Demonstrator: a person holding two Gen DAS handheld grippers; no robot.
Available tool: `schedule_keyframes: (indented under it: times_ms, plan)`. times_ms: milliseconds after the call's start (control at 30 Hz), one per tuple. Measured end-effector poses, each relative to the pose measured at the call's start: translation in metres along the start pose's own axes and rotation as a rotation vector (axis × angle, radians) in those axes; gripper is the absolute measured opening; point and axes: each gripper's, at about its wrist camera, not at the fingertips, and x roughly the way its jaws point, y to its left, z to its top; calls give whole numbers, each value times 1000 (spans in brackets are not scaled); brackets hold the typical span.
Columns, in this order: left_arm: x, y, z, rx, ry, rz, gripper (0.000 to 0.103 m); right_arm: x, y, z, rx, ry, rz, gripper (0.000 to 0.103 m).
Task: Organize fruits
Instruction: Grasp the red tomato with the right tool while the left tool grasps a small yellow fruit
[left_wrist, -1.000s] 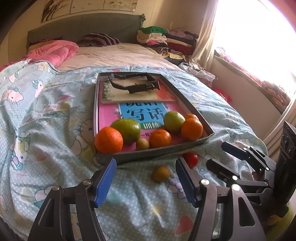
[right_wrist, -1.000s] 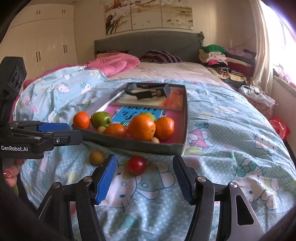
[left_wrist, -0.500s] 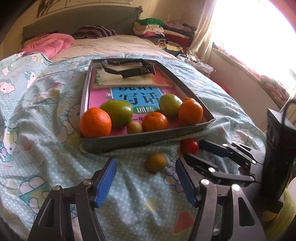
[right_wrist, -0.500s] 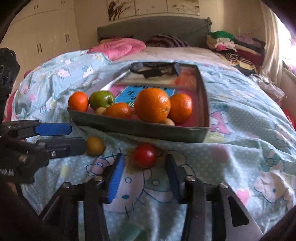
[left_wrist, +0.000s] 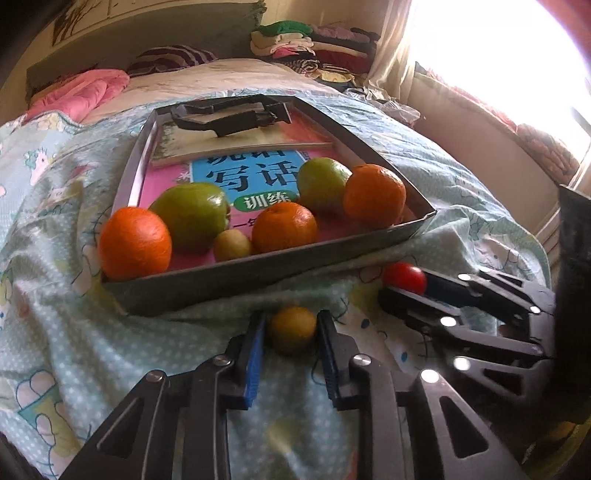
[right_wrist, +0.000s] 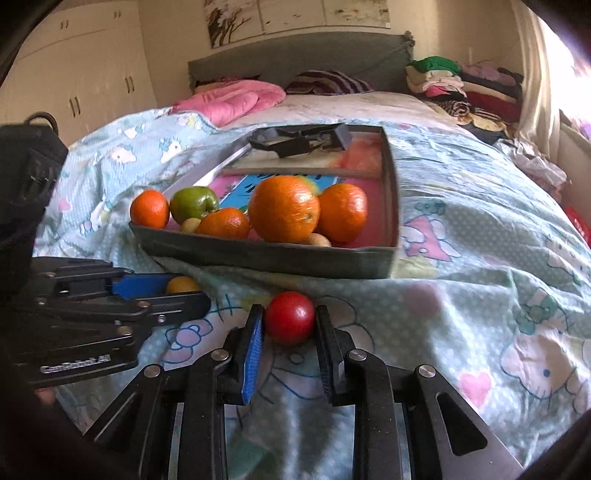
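Observation:
A grey metal tray (left_wrist: 229, 280) lies on the bed and holds several oranges, two green fruits and small yellow-brown fruits on a pink book. My left gripper (left_wrist: 291, 332) is shut on a small yellow-brown fruit (left_wrist: 291, 328) on the blanket just in front of the tray; it also shows in the right wrist view (right_wrist: 181, 285). My right gripper (right_wrist: 290, 321) is shut on a small red fruit (right_wrist: 290, 317) on the blanket; that fruit shows in the left wrist view (left_wrist: 404, 277) too.
A black clamp-like tool (left_wrist: 229, 116) lies at the tray's far end. A Hello Kitty blanket (right_wrist: 480, 280) covers the bed. A pink quilt (right_wrist: 229, 101), pillows and stacked clothes (right_wrist: 461, 85) are at the head. A window sill is on the right.
Both grippers moved forward and down and closed: the left around the yellow-brown fruit, the right around the red fruit. Both were open one second ago.

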Motion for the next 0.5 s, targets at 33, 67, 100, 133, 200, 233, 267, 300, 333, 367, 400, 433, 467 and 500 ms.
schedule_keyframes:
  times_ms: [33,67,100,133,200,233,267,300,333,367,400,433,467,500]
  plan:
    - [1,0,0,9,-1,4,28,-2,-1,0,6,-4,7,27]
    - [2,0,0,18,-4,6,28,-4,-2,1,10,-8,17,27]
    - [1,1,0,17,-6,1,28,-6,-3,1,13,-16,22,27]
    - [0,2,-1,14,-5,-5,28,-8,-3,1,11,-23,23,27]
    - [-7,5,-2,3,-9,-15,28,-13,-2,2,1,-39,26,27]
    - [-12,7,-2,-4,-15,-19,28,-15,-1,3,0,-44,30,27]
    - [-20,11,-2,-18,-28,-25,28,-17,0,4,0,-50,33,27]
    - [-26,13,-2,-27,-40,-30,28,-19,0,5,-1,-58,36,27]
    - [-32,15,-1,-34,-53,-32,28,-22,0,5,-1,-65,40,27]
    - [-41,18,2,-46,-74,-28,28,-26,0,5,1,-72,41,27]
    - [-47,21,4,-51,-85,-28,28,-29,0,6,1,-81,42,27]
    - [-51,22,6,-53,-95,-27,28,-31,0,7,2,-86,41,27]
    - [-58,25,9,-60,-113,-20,28,-33,-1,8,3,-95,39,27]
    - [-61,26,11,-62,-123,-16,28,-35,-2,9,6,-102,38,27]
